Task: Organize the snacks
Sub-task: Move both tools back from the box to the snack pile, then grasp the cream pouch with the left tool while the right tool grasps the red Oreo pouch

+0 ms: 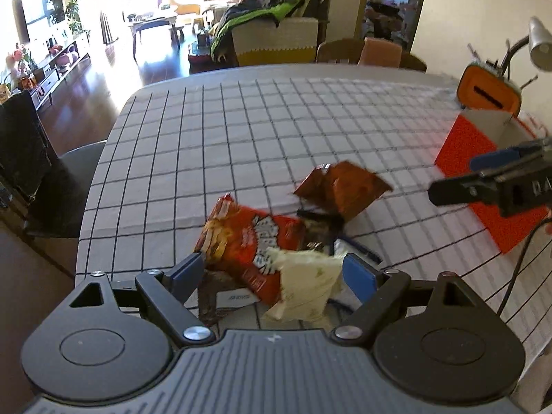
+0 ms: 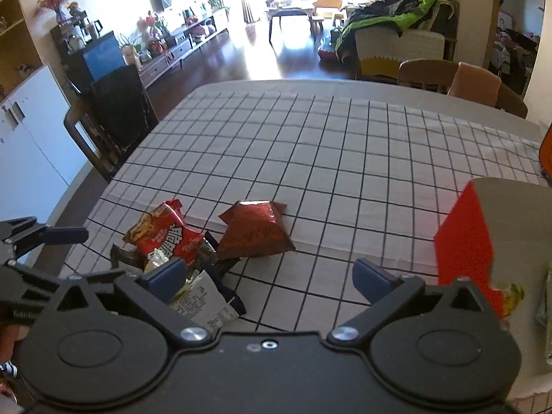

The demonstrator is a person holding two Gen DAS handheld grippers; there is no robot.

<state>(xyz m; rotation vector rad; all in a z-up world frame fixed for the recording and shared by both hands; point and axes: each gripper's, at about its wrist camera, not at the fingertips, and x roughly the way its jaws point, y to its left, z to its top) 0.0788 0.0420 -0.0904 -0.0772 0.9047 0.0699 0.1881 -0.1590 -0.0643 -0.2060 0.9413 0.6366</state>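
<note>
Lying heaped near the table's (image 2: 310, 127) near edge, the snack packets (image 1: 255, 241) are being framed by the wide-open left tongs (image 1: 276, 272); the right tongs (image 2: 272, 277) are being held open beside them, empty.

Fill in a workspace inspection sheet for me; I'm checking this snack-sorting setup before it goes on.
Surface: checked tablecloth, flat.
Job's things: red snack bag, dark red foil bag and pale packet piled together; red box at right.
Clutter: desk lamp at the table's far right.
Grippers: left gripper and right gripper, jaws open, holding nothing.
Cables: black cable trailing over the cloth.
Surroundings: chairs, sofa with jackets, television.
</note>
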